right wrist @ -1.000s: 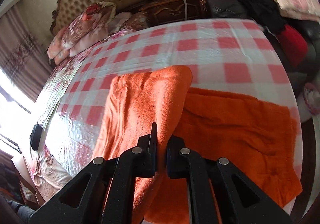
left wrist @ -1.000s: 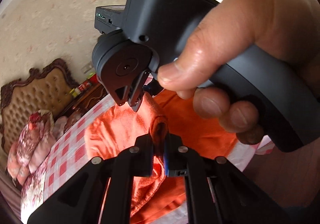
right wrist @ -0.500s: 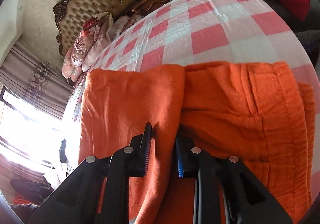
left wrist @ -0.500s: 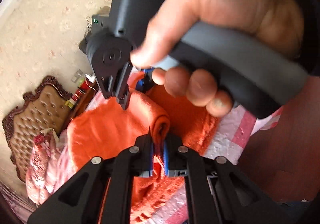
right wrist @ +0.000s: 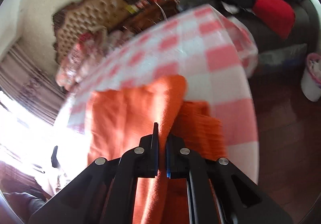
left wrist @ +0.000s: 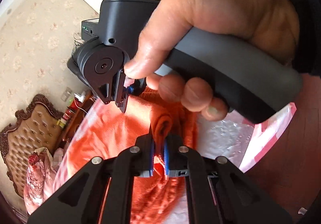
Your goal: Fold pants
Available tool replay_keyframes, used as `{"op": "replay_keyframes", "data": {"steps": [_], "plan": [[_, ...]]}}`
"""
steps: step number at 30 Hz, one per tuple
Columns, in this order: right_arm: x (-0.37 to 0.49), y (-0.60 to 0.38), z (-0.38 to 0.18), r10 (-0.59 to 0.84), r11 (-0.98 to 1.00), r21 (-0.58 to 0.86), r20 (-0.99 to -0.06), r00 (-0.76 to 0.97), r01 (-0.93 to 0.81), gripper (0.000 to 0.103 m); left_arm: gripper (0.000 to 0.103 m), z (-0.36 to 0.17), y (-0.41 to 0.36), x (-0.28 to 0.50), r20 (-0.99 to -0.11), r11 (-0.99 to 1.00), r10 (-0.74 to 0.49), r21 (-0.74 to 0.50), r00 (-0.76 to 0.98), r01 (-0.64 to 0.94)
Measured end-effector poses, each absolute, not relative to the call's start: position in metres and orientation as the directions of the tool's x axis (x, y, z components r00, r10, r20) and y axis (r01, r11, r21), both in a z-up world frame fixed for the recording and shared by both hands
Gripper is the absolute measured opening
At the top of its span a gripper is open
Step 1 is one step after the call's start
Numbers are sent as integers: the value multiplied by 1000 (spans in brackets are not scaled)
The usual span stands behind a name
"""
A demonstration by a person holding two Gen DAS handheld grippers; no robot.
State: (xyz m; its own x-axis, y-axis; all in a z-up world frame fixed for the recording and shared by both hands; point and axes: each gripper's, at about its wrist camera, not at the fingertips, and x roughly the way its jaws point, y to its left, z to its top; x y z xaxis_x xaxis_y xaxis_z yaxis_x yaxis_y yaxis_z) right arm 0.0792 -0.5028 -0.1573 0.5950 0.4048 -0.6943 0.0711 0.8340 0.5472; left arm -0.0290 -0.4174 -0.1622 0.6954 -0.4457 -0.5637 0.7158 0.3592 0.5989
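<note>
Orange pants (right wrist: 128, 115) lie on the checked tablecloth (right wrist: 224, 57), one layer lifted over another; left gripper (left wrist: 159, 153) and right gripper (right wrist: 162, 155) each clamp a raised edge. Fold apparently midway; laying down and further folding remain.

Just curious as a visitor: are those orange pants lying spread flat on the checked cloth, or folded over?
Partly folded: the orange pants have one lifted layer doubled over another, its edge pinched by both grippers; the rest lies on the checked cloth.

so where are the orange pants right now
The orange pants lie on the red-checked tablecloth, a fold pinched in the left gripper and another in the right gripper.
</note>
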Motion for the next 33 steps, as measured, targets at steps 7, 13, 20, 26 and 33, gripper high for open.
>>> {"op": "replay_keyframes", "data": {"steps": [7,13,20,26,33], "plan": [[70,-499,-144,389,845,533,-662,640,37,6,7,-157,-417,-43,-513,384,-463,619,723,685],[58,-505,-121,334,874,485,-653,679,37,6,7,-145,-424,-43,-486,389,-495,618,720,684],[61,-518,-131,299,897,438,-699,650,59,9,8,-145,-436,-37,-503,389,-531,570,682,724],[55,-531,-140,192,915,377,-720,666,143,30,8,-176,-445,-29,-535,345,-516,585,669,734],[50,-535,-159,193,907,388,-729,657,165,41,8,-193,-440,-31,-510,319,-526,624,681,713]]}}
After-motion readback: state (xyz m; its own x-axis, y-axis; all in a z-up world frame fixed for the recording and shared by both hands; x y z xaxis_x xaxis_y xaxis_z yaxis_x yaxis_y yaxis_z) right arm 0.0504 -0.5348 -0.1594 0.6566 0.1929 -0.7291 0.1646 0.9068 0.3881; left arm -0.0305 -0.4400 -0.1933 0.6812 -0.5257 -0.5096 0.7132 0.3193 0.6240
